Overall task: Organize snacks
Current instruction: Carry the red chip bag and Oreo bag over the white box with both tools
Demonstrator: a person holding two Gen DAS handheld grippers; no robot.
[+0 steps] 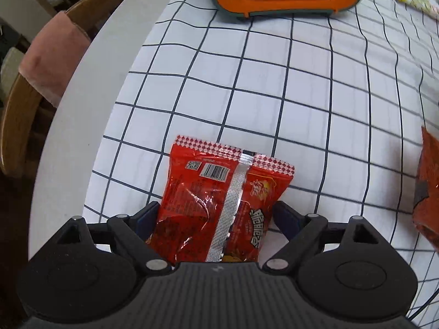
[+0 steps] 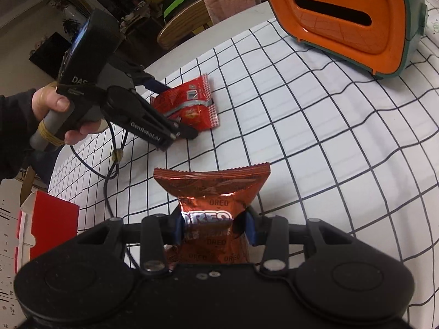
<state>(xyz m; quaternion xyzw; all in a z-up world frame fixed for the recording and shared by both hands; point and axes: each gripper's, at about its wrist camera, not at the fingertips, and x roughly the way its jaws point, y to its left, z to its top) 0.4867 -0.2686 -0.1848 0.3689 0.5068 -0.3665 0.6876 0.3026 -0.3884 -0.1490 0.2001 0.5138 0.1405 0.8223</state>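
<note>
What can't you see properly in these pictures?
- Left wrist view: the bottom of the red snack packet is hidden behind the left tool.
- Right wrist view: the Oreo packet has its lower part covered by the right tool.
- Both views: the orange container is cut off by the top edge; its inside is dark.
- Right wrist view: the red box is cut off at the left edge.

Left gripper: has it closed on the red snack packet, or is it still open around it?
Open. The left gripper straddles the red snack packet lying flat on the checked cloth, its fingers spread wide at each side.
</note>
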